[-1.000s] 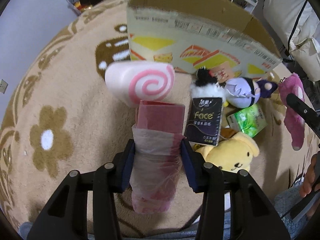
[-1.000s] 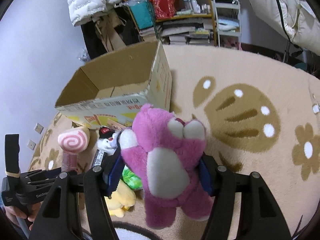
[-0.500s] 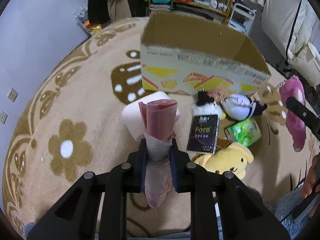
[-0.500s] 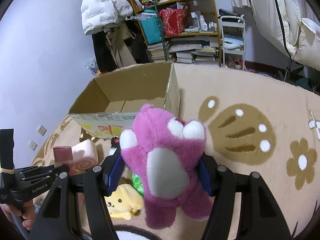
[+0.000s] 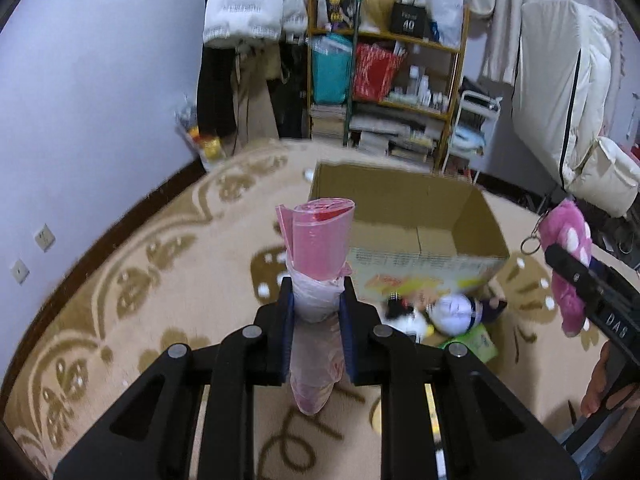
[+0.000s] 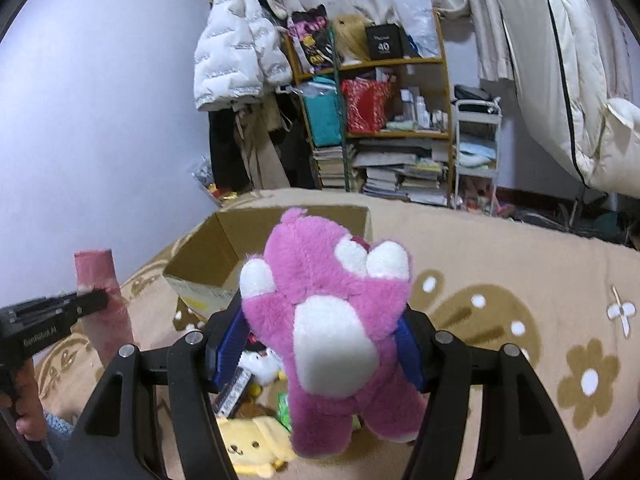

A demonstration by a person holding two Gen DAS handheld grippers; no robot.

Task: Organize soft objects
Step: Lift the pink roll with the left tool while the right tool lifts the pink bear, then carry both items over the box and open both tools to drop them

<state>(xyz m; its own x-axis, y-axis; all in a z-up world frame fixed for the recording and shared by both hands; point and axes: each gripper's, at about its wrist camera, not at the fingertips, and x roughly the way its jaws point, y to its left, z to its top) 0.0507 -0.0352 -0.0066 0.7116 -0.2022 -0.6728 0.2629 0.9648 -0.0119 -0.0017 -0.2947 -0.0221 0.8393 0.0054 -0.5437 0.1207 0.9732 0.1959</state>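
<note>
Left gripper (image 5: pixel 316 312) is clamped on a pink rolled-up plastic bag bundle (image 5: pixel 318 248), held upright in the air. The jaws bite the whitish crumpled band about mid-length; the roll sticks out above and sags out below. My read: very light, compressible, slick film. It will squash and could slide through the pads if swung fast. The crumpled band is the right place to hold, since it has more bulk and friction than the smooth roll end.

Right gripper (image 6: pixel 320 340) is closed on a magenta plush bear with white belly and paws (image 6: pixel 332 320), also lifted, gripped across the torso with the legs dangling below. Soft, light, not fragile. The fur compresses, so the grip is forgiving. The torso is the best hold; limbs would just flop. A metal keyring (image 5: pixel 530 242) hangs off it in the left view and may snag on the box edge.

The open brown cardboard box (image 5: pixel 400 216) sits on the beige patterned carpet (image 5: pixel 160 280), ahead of both grippers. It looks empty as far as I can see inside.

On the carpet in front of the box:
- yellow plush dog (image 6: pixel 252 450)
- small white-and-black plush (image 5: pixel 408 316)
- round-headed plush doll with pale purple face and dark body (image 5: pixel 460 314)
- green packet (image 5: pixel 474 344)

Judgement: both items are ready to drop into the box. Release low, because the bag roll is light enough to bounce or unroll.
</note>
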